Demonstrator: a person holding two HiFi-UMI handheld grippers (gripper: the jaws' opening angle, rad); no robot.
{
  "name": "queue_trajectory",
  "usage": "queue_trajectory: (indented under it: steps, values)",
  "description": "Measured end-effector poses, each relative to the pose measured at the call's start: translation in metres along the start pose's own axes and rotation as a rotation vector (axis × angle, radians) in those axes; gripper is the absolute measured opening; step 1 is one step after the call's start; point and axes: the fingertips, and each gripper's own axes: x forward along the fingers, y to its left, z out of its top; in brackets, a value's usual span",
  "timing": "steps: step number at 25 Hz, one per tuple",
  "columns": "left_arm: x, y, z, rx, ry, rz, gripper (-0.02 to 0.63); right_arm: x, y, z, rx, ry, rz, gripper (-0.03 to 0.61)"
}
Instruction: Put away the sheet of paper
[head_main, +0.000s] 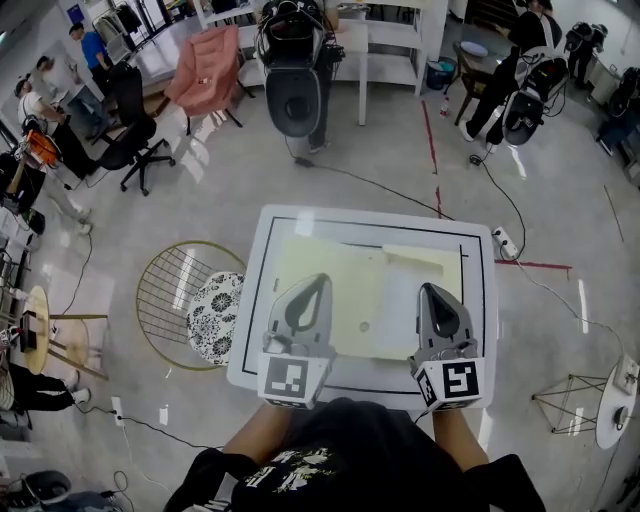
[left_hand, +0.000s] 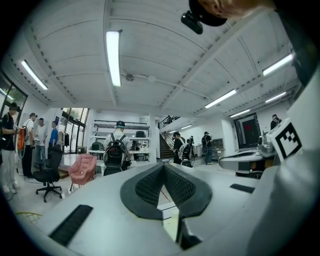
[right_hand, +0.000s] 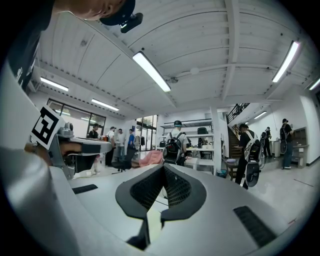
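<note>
Task's thing: the sheet of paper (head_main: 360, 300) lies flat in the middle of the table (head_main: 478, 335), inside its black border line. We see a yellower strip (head_main: 420, 262) at the sheet's far right corner. It may be a fold or a second piece; we cannot tell which.

Left gripper (head_main: 322, 280): we hold it above the table's near edge, over the sheet's near left part. Its jaws meet at the tips with nothing between them.

Right gripper (head_main: 427, 290): it is above the table's near edge too, over the sheet's near right part. Its jaws are together and hold nothing.

Step in hand: we judge that neither gripper has hold of the sheet. The scene fits a sheet waiting on the table to be taken up, and equally one laid there to rest. We see no tray, folder or drawer on the table.

Next move: these views do not settle it. Any grasp would call for parted jaws and a raised edge, since the sheet looks thin and flush with the table.
</note>
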Motion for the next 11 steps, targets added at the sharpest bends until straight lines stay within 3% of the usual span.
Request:
queue_trajectory:
  steps: [11]
  values:
    - [0.0060, -0.0070, -0.0074, 0.001, 0.013, 0.005, 0.002, 0.0008, -0.0046, -0.0019, -0.014, -0.005, 0.014, -0.002]
